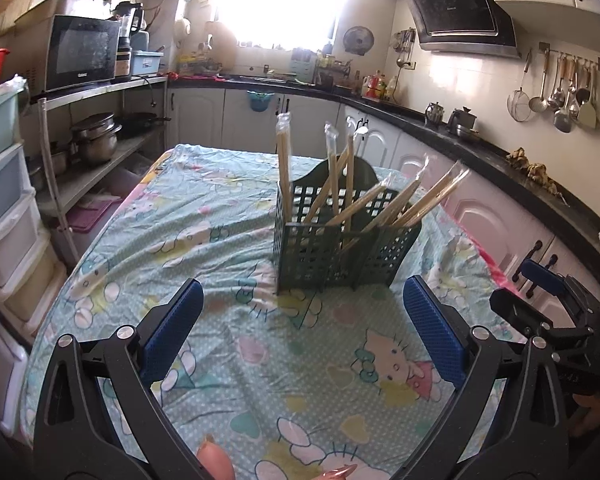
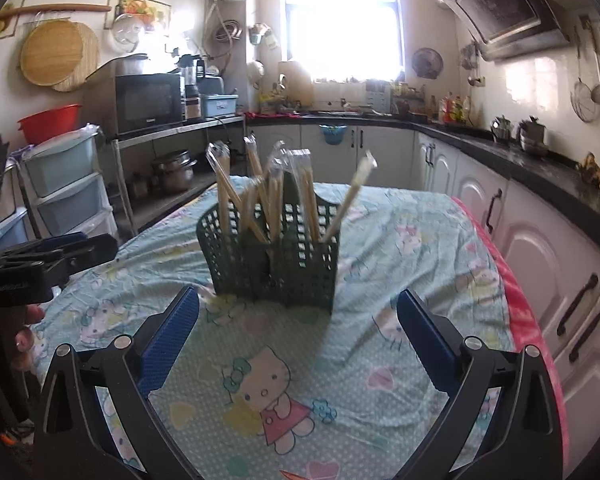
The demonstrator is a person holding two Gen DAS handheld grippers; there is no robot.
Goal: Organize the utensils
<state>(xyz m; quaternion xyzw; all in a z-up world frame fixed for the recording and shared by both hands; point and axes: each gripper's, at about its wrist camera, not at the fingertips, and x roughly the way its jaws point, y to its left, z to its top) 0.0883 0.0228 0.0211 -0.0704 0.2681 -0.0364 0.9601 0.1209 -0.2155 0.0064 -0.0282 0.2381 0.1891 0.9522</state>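
Hovering wide and empty, both tongs (image 1: 302, 322) (image 2: 298, 330) face bare cloth (image 1: 220, 216) before the basket (image 1: 332, 248).

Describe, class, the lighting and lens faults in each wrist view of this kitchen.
Left wrist view: the window is blown out to white and its glare washes the back wall; the counter bows from fisheye distortion. Right wrist view: the window is overexposed too, and the wrapped chopsticks look slightly smeared.
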